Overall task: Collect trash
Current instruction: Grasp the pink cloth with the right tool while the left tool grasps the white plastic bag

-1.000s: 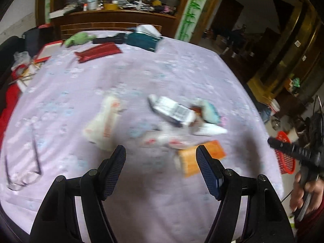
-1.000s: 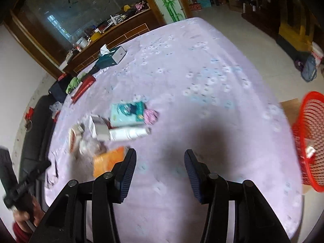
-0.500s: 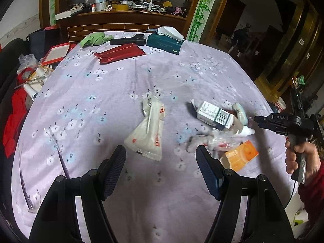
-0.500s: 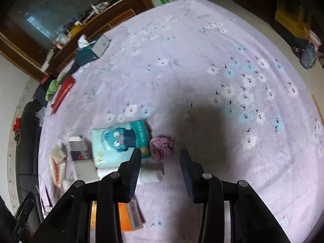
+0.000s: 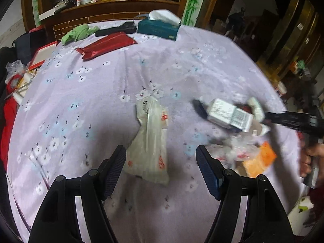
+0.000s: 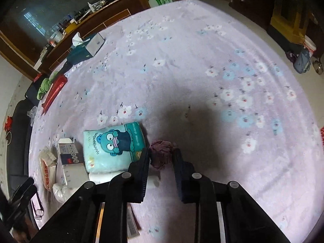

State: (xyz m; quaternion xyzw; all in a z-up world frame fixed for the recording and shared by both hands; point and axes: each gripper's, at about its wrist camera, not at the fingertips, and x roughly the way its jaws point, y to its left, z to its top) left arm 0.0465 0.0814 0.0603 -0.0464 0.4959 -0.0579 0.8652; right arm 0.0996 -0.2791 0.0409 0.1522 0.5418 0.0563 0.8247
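Trash lies on a lilac flowered tablecloth (image 5: pixel 101 101). In the left wrist view a crumpled clear plastic bag (image 5: pixel 150 139) lies just ahead of my open left gripper (image 5: pixel 161 170), partly between its fingers. A white barcode box (image 5: pixel 228 114) and an orange packet (image 5: pixel 259 160) sit to its right. In the right wrist view my right gripper (image 6: pixel 161 161) is shut on a crumpled purple wad (image 6: pixel 162 154), fingers touching both sides. A teal cartoon tissue pack (image 6: pixel 113 145) lies just left of it, and a white tube (image 6: pixel 152 182) is partly hidden under the left finger.
A teal tissue box (image 5: pixel 158 28), a red pouch (image 5: pixel 107 46), a green cloth (image 5: pixel 78 33) and a black case (image 5: pixel 115 31) lie at the far edge before a wooden sideboard (image 5: pixel 113 10). Glasses (image 6: pixel 38 208) lie near the bag. Bare cloth spreads right of the wad (image 6: pixel 243 101).
My right gripper dropped onto the purple wad and its fingers narrowed around it. My left gripper moved in closer to the plastic bag, staying open.
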